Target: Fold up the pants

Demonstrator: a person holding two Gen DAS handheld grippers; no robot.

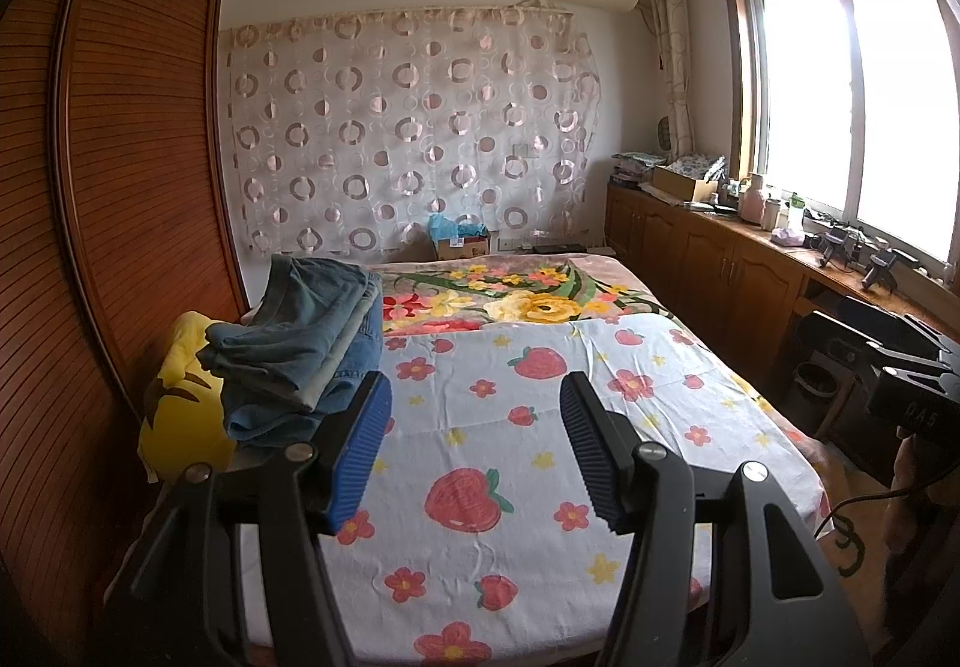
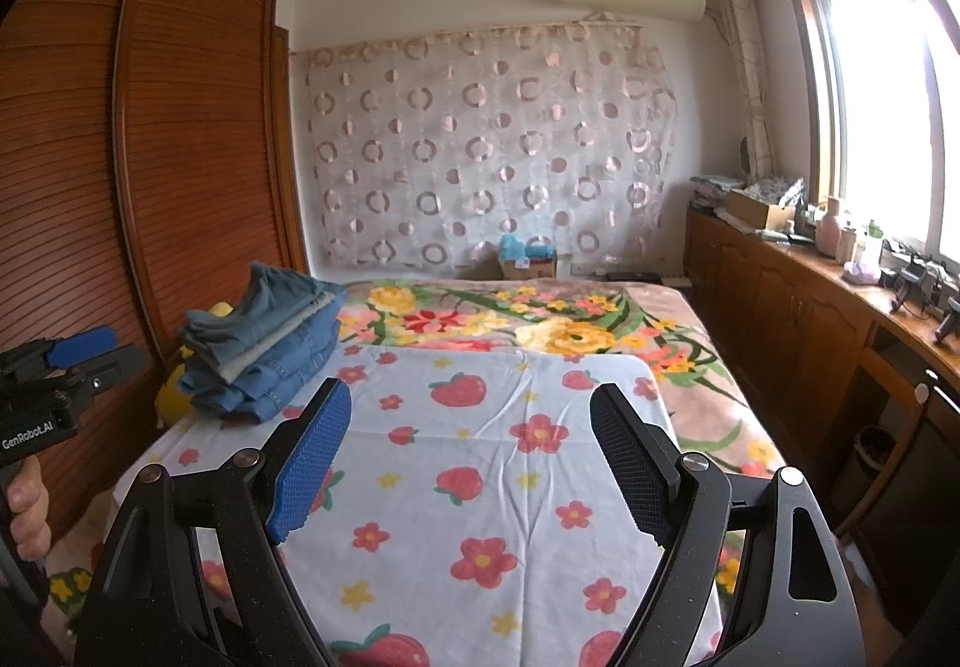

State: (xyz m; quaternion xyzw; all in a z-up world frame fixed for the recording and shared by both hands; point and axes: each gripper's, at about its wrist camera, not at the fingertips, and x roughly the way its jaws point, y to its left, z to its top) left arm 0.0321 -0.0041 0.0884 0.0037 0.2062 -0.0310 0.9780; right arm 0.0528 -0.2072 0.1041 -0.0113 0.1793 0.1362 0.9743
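A stack of folded pants [image 1: 300, 349] [image 2: 264, 355], blue denim under grey-green pairs, rests on the bed's left side by the wardrobe. My left gripper [image 1: 477, 391] hovers over the strawberry-print sheet [image 1: 510, 475], open, with nothing between its blue-padded fingers; its left finger overlaps the stack's near corner in the view. My right gripper [image 2: 471, 397] is also open and empty above the same sheet [image 2: 480, 487], to the right of the stack. The left gripper's body [image 2: 54, 379] shows at the left edge of the right wrist view, held by a hand.
A yellow cushion [image 1: 180, 397] lies under the stack. A floral blanket [image 1: 510, 289] covers the far half of the bed. A slatted wooden wardrobe [image 1: 120, 187] stands left; cabinets [image 2: 810, 307] with clutter run under the window on the right.
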